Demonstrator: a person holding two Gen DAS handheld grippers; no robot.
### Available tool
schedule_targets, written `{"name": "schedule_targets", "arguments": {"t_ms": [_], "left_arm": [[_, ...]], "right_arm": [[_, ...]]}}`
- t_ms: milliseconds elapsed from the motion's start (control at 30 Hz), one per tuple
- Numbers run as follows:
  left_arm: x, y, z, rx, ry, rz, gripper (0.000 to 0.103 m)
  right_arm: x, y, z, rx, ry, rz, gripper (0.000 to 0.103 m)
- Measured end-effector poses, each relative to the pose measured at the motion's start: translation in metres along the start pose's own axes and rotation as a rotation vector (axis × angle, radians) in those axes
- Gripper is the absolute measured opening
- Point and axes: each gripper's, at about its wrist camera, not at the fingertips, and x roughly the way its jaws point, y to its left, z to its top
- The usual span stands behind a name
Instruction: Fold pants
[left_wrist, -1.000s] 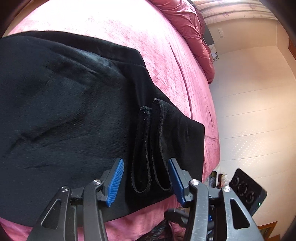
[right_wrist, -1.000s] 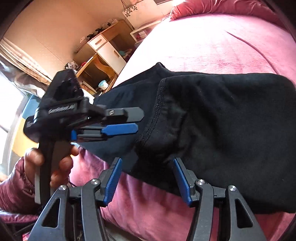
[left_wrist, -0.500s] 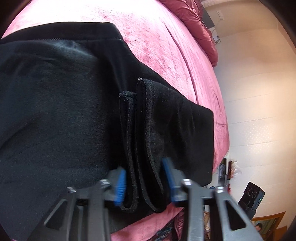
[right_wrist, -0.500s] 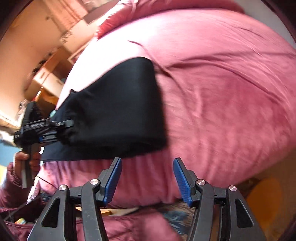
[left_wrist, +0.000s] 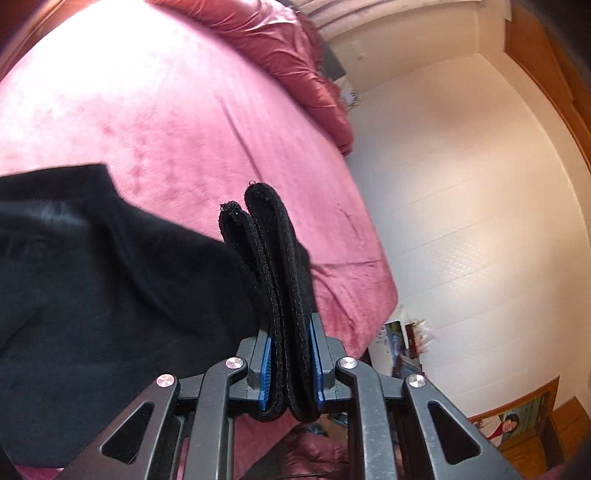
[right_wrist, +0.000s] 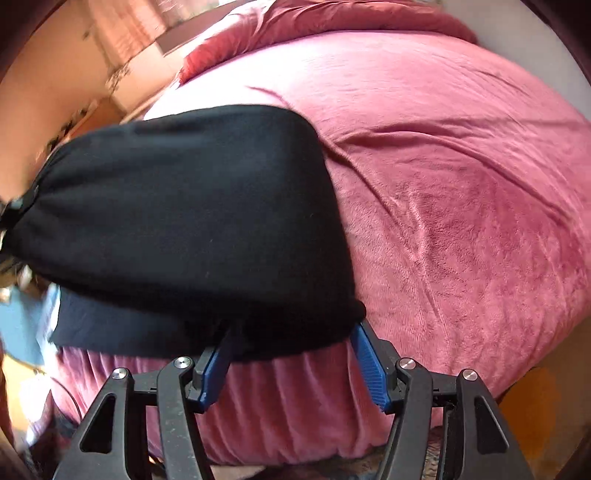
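Black pants lie folded on a pink bedspread. My left gripper is shut on the stacked hem edges of the pants, which stand up between the blue pads. In the right wrist view the pants spread over the bed's near left part. My right gripper is open, its blue fingers either side of the pants' near corner at the bed edge; the left fingertip is hidden behind the cloth.
A crumpled red quilt lies at the head of the bed. A white wall and cluttered floor items are to the right. The pink bedspread stretches right of the pants.
My left gripper has closed on the hem stack and lifted it. My right gripper swung away from the hem end to the pants' other corner at the bed edge.
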Motion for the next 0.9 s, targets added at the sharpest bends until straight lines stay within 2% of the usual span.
{"name": "schedule_targets", "arguments": {"t_ms": [100,167,267,367,467,600,667,767,900], "left_arm": [[-0.006,-0.004,0.0,0.037,-0.018,0.018,0.015],[-0.006,0.006,-0.004,0.017,-0.008,0.036,0.015],[-0.003,0.039,-0.016,-0.014,0.016,0.134,0.014],[0.011,0.077,-0.024,-0.101,0.058,0.205,0.014],[0.018,0.1,-0.038,-0.138,0.078,0.226,0.014],[0.021,0.095,-0.039,-0.1,0.067,0.228,0.014],[0.022,0.088,-0.04,-0.068,0.069,0.241,0.014],[0.027,0.076,-0.04,-0.024,0.06,0.26,0.014],[0.029,0.067,-0.041,0.021,0.049,0.287,0.014]], "right_arm": [[0.009,-0.016,0.002,0.07,0.004,-0.112,0.057],[0.016,-0.028,0.001,0.132,0.024,-0.079,0.057],[0.023,-0.022,0.001,0.096,0.041,-0.103,0.057],[0.029,-0.012,0.003,0.072,0.055,-0.104,0.06],[0.032,-0.003,0.004,0.045,0.074,-0.085,0.062],[0.011,-0.006,0.003,-0.026,0.113,-0.086,0.062],[-0.007,-0.004,0.006,-0.062,0.095,-0.08,0.061],[-0.034,0.007,0.022,-0.093,0.0,-0.035,0.056],[-0.024,0.038,0.06,-0.147,-0.066,0.046,0.052]]}}
